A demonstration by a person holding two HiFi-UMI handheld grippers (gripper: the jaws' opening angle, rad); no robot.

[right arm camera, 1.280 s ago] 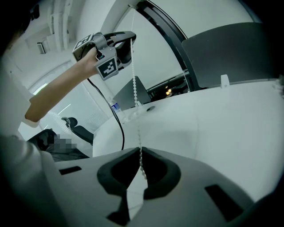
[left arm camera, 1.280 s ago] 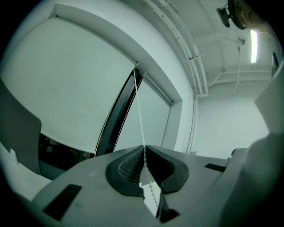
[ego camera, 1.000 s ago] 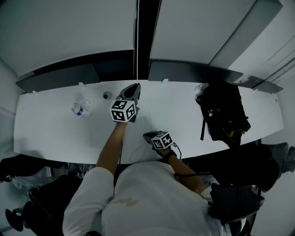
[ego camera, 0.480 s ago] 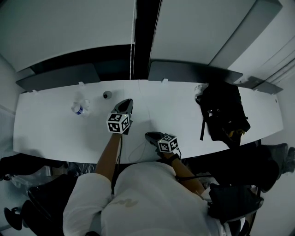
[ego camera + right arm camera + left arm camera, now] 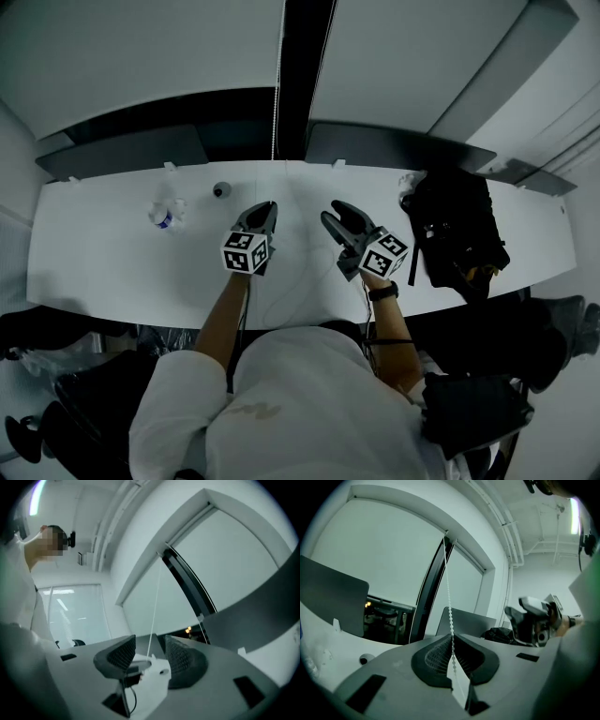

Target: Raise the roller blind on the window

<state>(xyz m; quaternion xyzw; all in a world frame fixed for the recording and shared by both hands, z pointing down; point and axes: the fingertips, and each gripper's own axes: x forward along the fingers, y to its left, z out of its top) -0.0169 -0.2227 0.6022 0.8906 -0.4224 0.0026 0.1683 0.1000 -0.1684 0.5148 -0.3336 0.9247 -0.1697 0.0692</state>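
Observation:
The pale roller blind [image 5: 141, 47] covers most of the left window pane, with a dark strip of glass [image 5: 234, 108] below it. Its white bead chain [image 5: 277, 94] hangs beside the black mullion. My left gripper [image 5: 260, 217] is over the white table, shut on the bead chain [image 5: 450, 616], which runs taut up to the blind's top. My right gripper [image 5: 339, 218] is beside it on the right, its jaws opening. In the right gripper view the thin chain [image 5: 153, 616] shows in the gap of the right gripper [image 5: 150, 656], and neither pad presses on it.
A long white table [image 5: 112, 272] runs under the window, with two dark monitors [image 5: 127, 150] along its back. A water bottle [image 5: 167, 216] and a small round object [image 5: 221, 190] lie at the left, a black backpack [image 5: 459, 234] at the right. A thin cable [image 5: 291, 291] lies near the front edge.
My left gripper came back from the window towards me with the chain. My right gripper rose from the table's front edge to beside the left one, and its jaws opened.

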